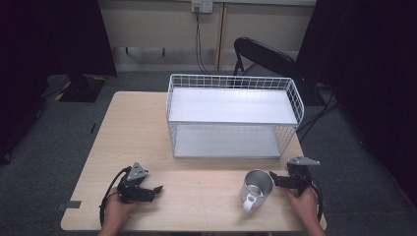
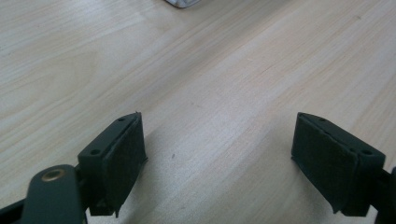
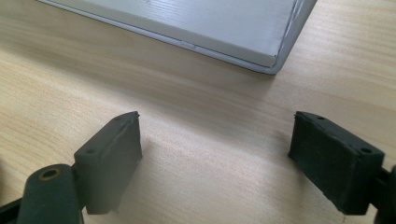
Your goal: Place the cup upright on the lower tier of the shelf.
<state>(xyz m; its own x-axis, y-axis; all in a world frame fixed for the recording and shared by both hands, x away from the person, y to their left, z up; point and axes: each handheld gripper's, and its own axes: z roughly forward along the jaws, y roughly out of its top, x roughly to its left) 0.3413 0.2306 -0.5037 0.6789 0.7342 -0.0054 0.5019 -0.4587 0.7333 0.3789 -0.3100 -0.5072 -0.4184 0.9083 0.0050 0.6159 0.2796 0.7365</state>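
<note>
A shiny metal mug [image 1: 257, 186] with a pale handle stands upright near the table's front right. Just to its right my right gripper [image 1: 274, 180] rests low over the table, jaws apart and pointing left toward the mug. In the right gripper view the right gripper [image 3: 218, 116] is open over bare wood, facing a corner of the rack's lower shelf [image 3: 261, 53]. My left gripper [image 1: 156, 191] sits at the front left, pointing right. Its own view shows the left gripper [image 2: 218, 119] open with nothing between the pads.
A white wire rack [image 1: 233, 81] with two flat shelves stands on the wooden table [image 1: 133, 132] at the middle back. A black folding chair [image 1: 260, 54] is behind the table. A pale thing [image 2: 183, 3] shows at the top edge of the left gripper view.
</note>
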